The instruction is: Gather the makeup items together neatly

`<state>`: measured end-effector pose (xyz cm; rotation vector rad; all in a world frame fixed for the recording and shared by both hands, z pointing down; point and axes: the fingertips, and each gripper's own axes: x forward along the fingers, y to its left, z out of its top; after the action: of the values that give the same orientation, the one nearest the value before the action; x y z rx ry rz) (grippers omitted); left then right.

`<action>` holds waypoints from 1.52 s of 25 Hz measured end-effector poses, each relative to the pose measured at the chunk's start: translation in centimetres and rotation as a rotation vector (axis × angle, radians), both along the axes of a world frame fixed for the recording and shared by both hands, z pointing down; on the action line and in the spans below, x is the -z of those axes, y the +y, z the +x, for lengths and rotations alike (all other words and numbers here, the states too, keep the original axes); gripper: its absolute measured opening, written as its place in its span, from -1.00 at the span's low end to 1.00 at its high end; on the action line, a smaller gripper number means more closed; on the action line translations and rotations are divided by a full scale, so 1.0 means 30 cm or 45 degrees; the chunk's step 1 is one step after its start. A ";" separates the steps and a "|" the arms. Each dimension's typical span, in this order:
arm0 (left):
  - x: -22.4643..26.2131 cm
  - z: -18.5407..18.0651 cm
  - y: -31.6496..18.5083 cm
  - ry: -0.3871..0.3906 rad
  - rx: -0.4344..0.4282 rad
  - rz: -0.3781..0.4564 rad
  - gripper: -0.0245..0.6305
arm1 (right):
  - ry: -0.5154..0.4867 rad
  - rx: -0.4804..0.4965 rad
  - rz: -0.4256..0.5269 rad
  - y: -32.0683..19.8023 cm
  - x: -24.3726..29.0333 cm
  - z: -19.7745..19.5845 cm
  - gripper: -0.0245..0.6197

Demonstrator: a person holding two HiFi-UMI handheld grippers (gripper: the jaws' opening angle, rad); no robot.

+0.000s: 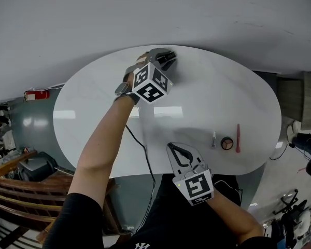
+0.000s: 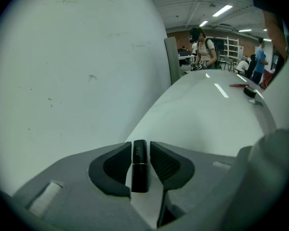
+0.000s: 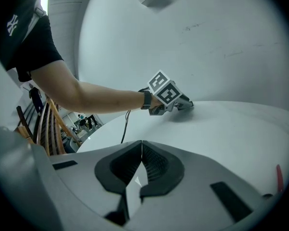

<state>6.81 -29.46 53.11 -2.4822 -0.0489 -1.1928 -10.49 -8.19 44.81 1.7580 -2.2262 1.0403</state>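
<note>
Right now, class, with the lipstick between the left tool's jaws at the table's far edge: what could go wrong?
1. The lipstick sits loose between the left tool's jaws, a gap on one side; lifting now could drop it.
2. It is near the table's far edge, so a nudge might push it off.

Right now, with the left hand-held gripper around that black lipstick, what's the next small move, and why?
Probably close the left hand-held gripper on the black lipstick: it sits between the pads, seemingly not yet pinched, far across the table from the round compact.
</note>
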 end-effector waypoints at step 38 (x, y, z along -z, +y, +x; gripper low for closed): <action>0.222 -0.163 0.224 0.224 0.640 -0.158 -0.61 | 0.137 0.044 0.077 0.198 0.152 0.130 -0.87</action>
<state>1.91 -22.74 46.45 -2.7938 0.5975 -1.1703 -6.60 -2.26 40.26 1.7477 -2.2368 0.8591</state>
